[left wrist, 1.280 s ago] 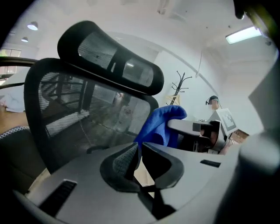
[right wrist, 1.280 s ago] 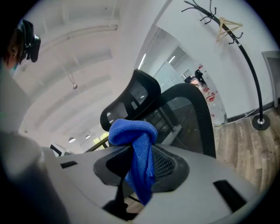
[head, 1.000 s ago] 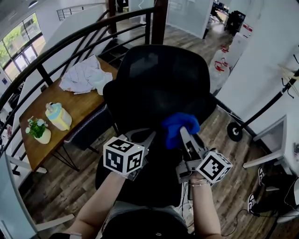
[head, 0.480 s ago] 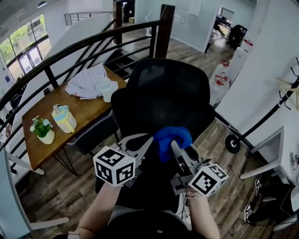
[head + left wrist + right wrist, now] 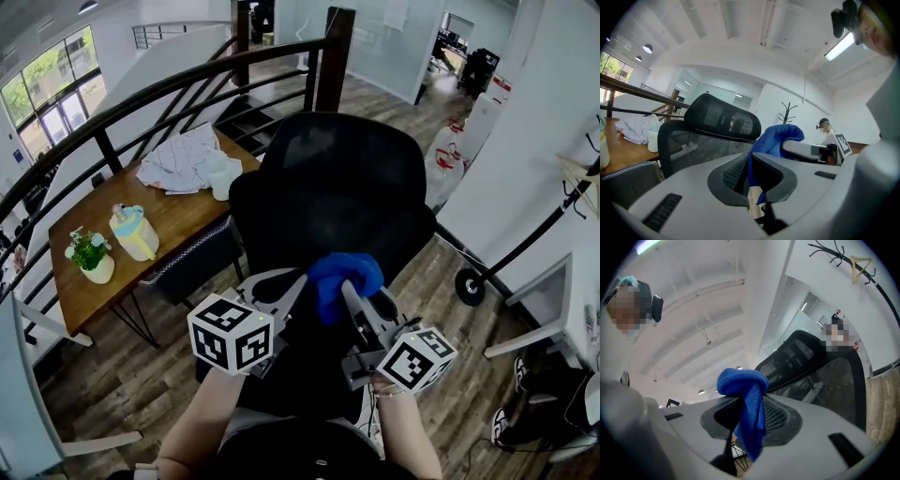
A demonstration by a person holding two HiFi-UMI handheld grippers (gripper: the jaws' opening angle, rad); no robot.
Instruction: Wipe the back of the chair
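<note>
Chair: black mesh chair (image 5: 328,187) dead centre in my head view, its back towards me, both grippers in front of its lower part.
Right gripper: right gripper (image 5: 354,298) has its jaws pinching the blue cloth (image 5: 342,274). Its own view shows the cloth bunched over the tips, with a tail hanging down between them.
Left gripper: left gripper (image 5: 298,281) has its jaws pressed together, tips just beside the cloth. A blue strip shows in the slit in its own view; nipped or merely hanging behind, I can't tell.
Only in left gripper view: the right gripper's jaw reaches in from the right with cloth folded over it, the headrest (image 5: 723,117) beyond.
Only in head view: worktop (image 5: 178,211) carrying a jug (image 5: 134,232), potted plant (image 5: 87,256) and crumpled white fabric (image 5: 183,159).
Edges: the worktop corner sits close on the chair's left; railing (image 5: 169,89) curves behind.
Open room: bare floor (image 5: 441,272) on the right, out to the coat stand (image 5: 469,286).
</note>
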